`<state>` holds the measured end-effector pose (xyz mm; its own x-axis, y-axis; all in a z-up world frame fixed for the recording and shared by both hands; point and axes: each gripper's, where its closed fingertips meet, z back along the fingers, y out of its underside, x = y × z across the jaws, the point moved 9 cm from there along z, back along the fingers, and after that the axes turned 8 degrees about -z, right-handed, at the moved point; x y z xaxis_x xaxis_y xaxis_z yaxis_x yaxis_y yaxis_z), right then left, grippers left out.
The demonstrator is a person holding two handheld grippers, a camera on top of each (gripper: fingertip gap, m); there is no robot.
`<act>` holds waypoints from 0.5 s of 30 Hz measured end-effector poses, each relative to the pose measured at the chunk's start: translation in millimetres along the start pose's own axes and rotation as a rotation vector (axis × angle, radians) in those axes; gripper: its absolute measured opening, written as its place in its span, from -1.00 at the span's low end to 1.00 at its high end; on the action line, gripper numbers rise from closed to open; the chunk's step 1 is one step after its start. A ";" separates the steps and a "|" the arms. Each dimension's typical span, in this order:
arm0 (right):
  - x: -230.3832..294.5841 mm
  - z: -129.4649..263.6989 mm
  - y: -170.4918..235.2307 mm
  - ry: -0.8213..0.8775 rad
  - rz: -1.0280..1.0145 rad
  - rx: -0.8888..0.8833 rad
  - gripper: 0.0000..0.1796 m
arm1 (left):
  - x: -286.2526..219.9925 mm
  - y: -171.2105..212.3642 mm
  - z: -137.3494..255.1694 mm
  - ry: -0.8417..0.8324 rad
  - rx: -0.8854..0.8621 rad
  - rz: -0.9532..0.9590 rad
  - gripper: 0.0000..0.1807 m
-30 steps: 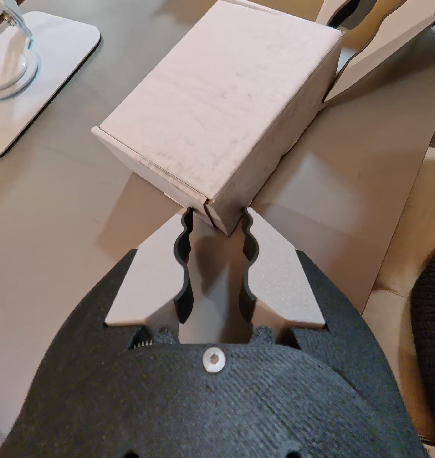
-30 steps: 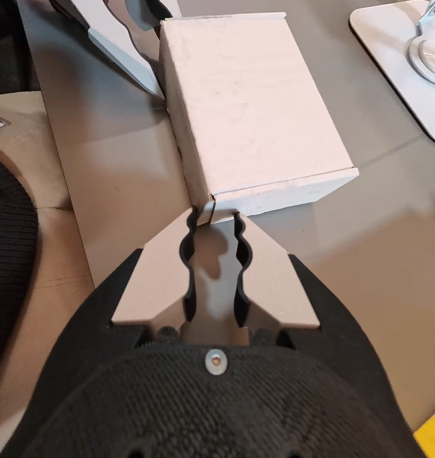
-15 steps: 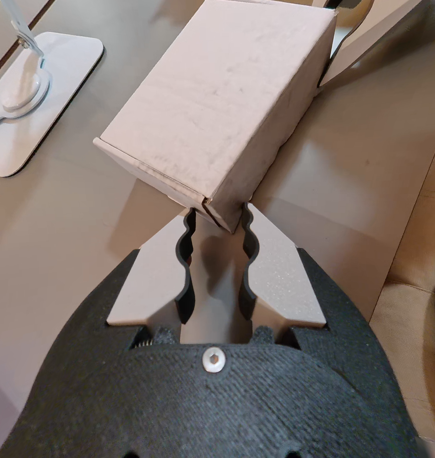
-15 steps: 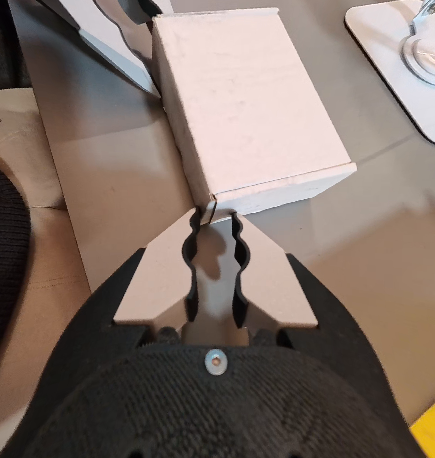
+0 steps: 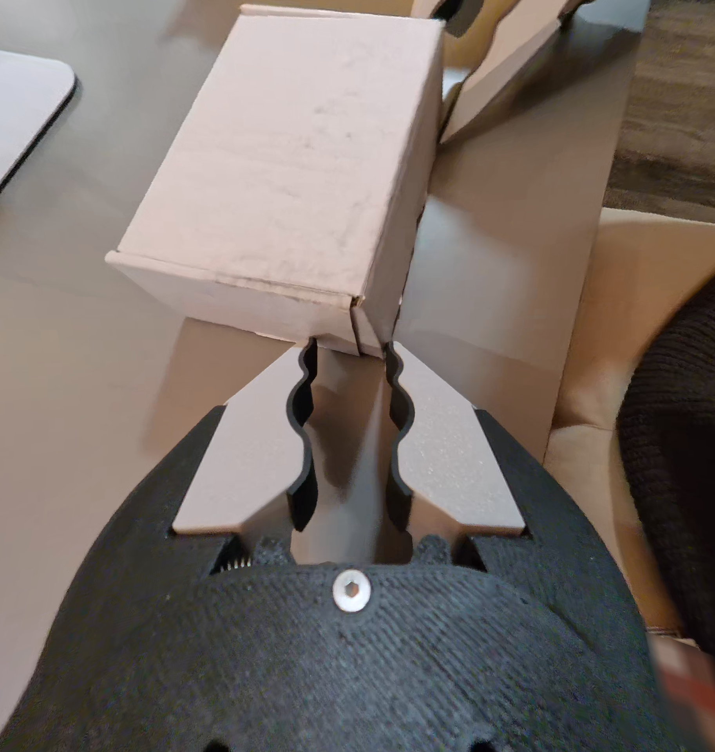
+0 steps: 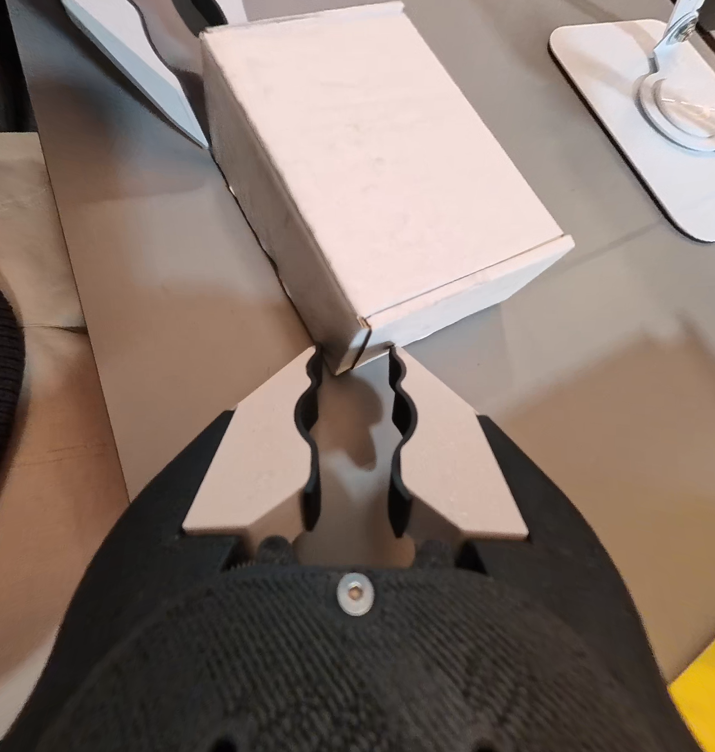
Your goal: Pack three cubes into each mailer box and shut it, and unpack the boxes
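Observation:
A closed white mailer box (image 5: pixel 290 171) is held between my two grippers by opposite corners, just above the grey table (image 5: pixel 62 407). My left gripper (image 5: pixel 350 348) is shut on the box's near corner, one fingertip on each side of it. My right gripper (image 6: pixel 355 353) grips the opposite corner of the box (image 6: pixel 372 162) the same way. In each view the other gripper's fingers show at the box's far end, the right one in the left wrist view (image 5: pixel 506 77) and the left one in the right wrist view (image 6: pixel 144 65). No cubes are in view.
A white stand base (image 6: pixel 632 122) with a metal arm sits on the table beyond the box; its corner shows in the left wrist view (image 5: pixel 18 122). The table edge (image 5: pixel 583 285) runs near the grippers, with a tan surface and a dark knitted sleeve (image 5: pixel 681 447) past it. A yellow patch (image 6: pixel 705 671) is at bottom right. The left gripper's tips are roughly 15 centimeters from the right gripper's.
The box has turned between the grippers, so its front face points more toward the left gripper. Both grippers keep their hold. The stand base has slid toward the left view's edge.

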<state>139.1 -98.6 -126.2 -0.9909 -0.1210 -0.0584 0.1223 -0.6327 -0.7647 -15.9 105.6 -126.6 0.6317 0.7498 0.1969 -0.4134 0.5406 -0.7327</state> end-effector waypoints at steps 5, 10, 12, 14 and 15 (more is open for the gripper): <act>-1.2 0.7 0.5 -0.018 -0.026 0.000 -0.65 | -5.1 -0.4 -1.3 -0.028 0.015 -0.055 -0.64; -1.5 0.6 -0.6 -0.026 -0.048 0.009 -0.66 | -5.7 -1.2 -1.7 -0.044 0.013 -0.068 -0.67; -1.2 0.5 -1.3 -0.023 -0.047 0.018 -0.66 | -6.3 -1.6 -1.6 -0.057 0.010 -0.078 -0.68; -1.2 0.5 -1.7 -0.023 -0.050 0.021 -0.66 | -6.4 -1.9 -1.9 -0.066 0.011 -0.082 -0.70; -1.4 0.5 -1.8 -0.025 -0.054 0.022 -0.66 | -6.3 -2.0 -1.9 -0.071 0.010 -0.085 -0.71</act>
<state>140.3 -97.7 -124.4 -0.9945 -0.1048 -0.0014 0.0701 -0.6555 -0.7520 -17.9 99.1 -127.6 0.6169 0.7260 0.3038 -0.3673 0.6070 -0.7047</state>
